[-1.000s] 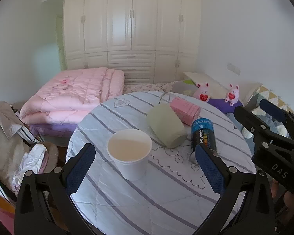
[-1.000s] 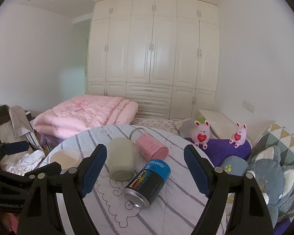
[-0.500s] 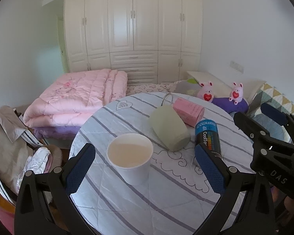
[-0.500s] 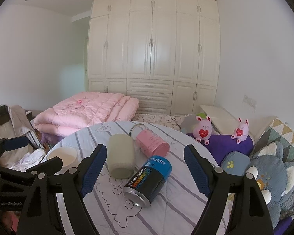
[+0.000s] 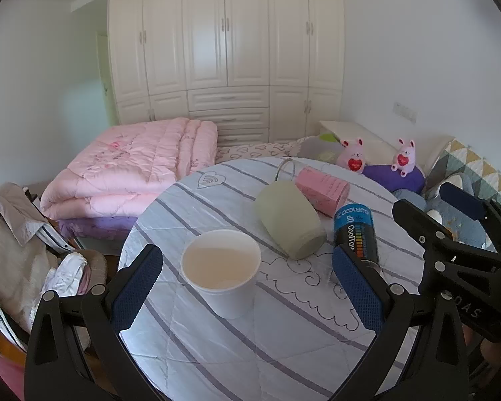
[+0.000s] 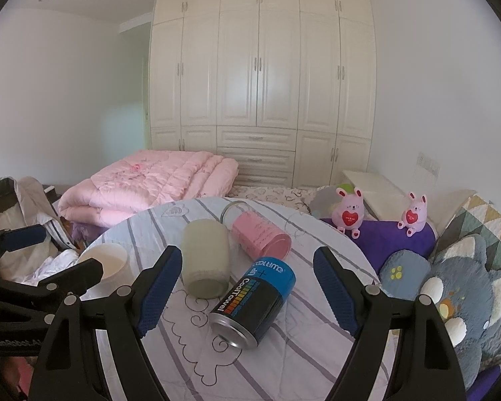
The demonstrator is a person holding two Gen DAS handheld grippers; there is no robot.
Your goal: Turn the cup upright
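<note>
— Containers on the round table [image 5: 217, 351], left to right?

— White paper cup [image 5: 221, 275], upright, mouth up; whether anything is in it, I cannot tell. Then a green cup [image 5: 289, 220] lying on its side, base toward the cameras. Behind it a pink cup [image 5: 322, 190] on its side, a wire loop [image 5: 285, 168] at its far end. Rightmost, a blue-and-black can [image 6: 254, 304], also on its side. I can't see inside any of those three.

— Count?

— Three cups, one can. Two pink plush bunnies [image 6: 349, 209] beyond the table.

— Grippers?

— Left gripper [image 5: 247, 285] spread wide, holding nothing; the white cup stands between its fingers, untouched. Right gripper [image 6: 247, 289] equally wide and empty, framing the green cup and the can without contact.
</note>
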